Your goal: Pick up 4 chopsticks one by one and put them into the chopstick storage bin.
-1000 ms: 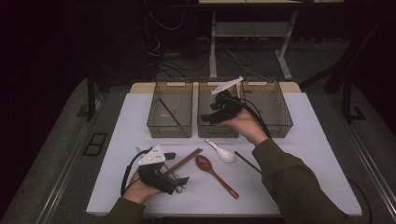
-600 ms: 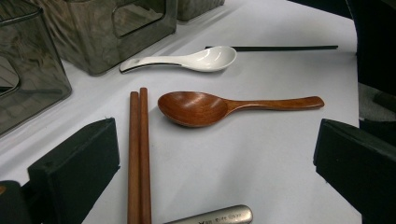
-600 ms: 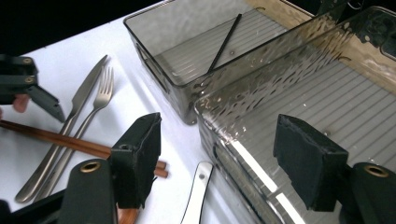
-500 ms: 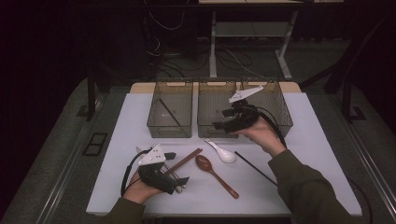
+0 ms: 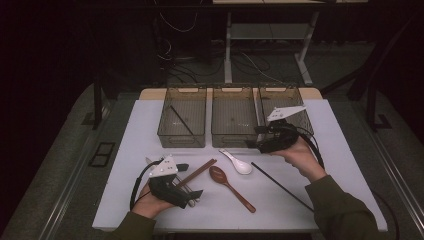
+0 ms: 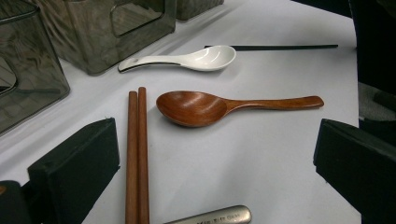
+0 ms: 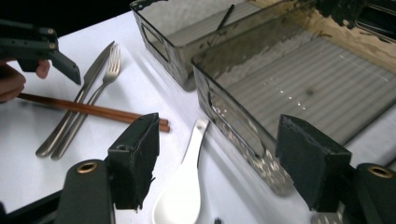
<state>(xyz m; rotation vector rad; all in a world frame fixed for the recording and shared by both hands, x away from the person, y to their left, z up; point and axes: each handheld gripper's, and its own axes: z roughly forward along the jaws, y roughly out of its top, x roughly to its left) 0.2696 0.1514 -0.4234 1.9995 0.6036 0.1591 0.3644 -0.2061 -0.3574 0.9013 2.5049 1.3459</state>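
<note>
My left gripper rests open on the white table at the front left, over a pair of brown wooden chopsticks that lies between its jaws. Just past them lie a wooden spoon and a white ceramic spoon. My right gripper hovers open at the front of the middle bin, pointing left. The bin's front corner and the white spoon show between its jaws, and nothing is held. A black chopstick lies on the table below my right hand.
Three clear grey bins stand in a row at the back. The left bin holds one black chopstick. A metal fork and knife lie by the left gripper. The right bin is behind my right hand.
My right gripper has moved from above the middle bin to the right and toward the table's front, a little lower. The left gripper and the utensils have stayed put.
</note>
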